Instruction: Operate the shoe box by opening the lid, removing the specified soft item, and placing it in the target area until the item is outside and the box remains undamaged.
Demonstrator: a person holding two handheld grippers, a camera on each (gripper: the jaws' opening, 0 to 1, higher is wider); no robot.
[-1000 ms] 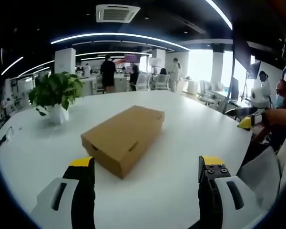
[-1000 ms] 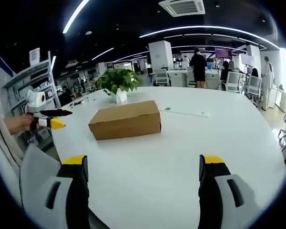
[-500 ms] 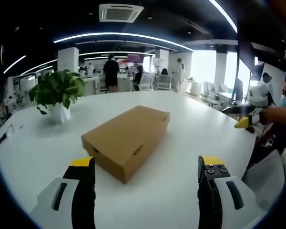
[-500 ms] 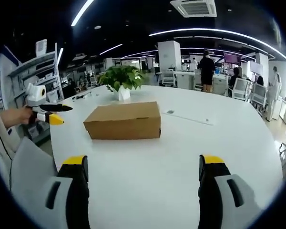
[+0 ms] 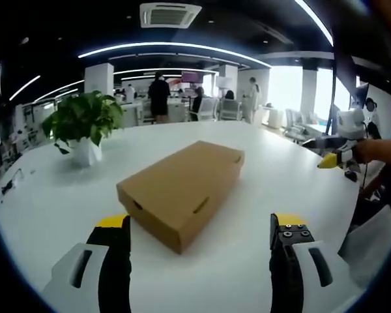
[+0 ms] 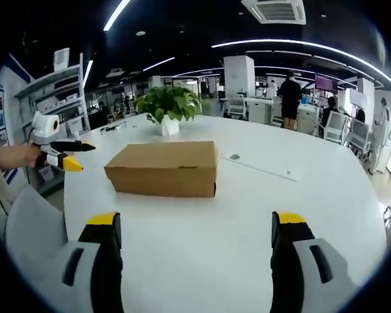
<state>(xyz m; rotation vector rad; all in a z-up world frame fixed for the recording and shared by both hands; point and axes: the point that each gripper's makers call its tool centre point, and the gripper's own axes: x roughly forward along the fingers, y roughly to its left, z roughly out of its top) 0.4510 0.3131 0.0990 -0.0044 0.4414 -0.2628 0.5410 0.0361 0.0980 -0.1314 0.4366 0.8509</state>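
While the left gripper [image 5: 194, 225] hovers above the white table [image 5: 45, 208], its black, yellow-tipped jaws stand wide apart with nothing between them. Just beyond them, at about 12 o'clock in the left gripper view, lies the plain brown cardboard shoe box [image 5: 181, 190], lid closed, one corner turned toward the camera and thumb slots showing on its near sides. At 10 o'clock from the box, well apart from it, stands a leafy green plant in a white pot [image 5: 82, 125].

At 3 o'clock in that view the right gripper [image 5: 330, 150] comes in, held in a person's hand [image 5: 371, 150]; whether its jaws are parted cannot be told from there. In the right gripper view its own jaws rise wide apart and empty over the table, with the shoe box ahead at 11 o'clock, long side facing the camera. The left gripper appears at 9 o'clock in this view, off the table edge, its yellow-tipped jaws pointing toward the box.

Behind the table people stand among office desks [image 6: 300, 111].
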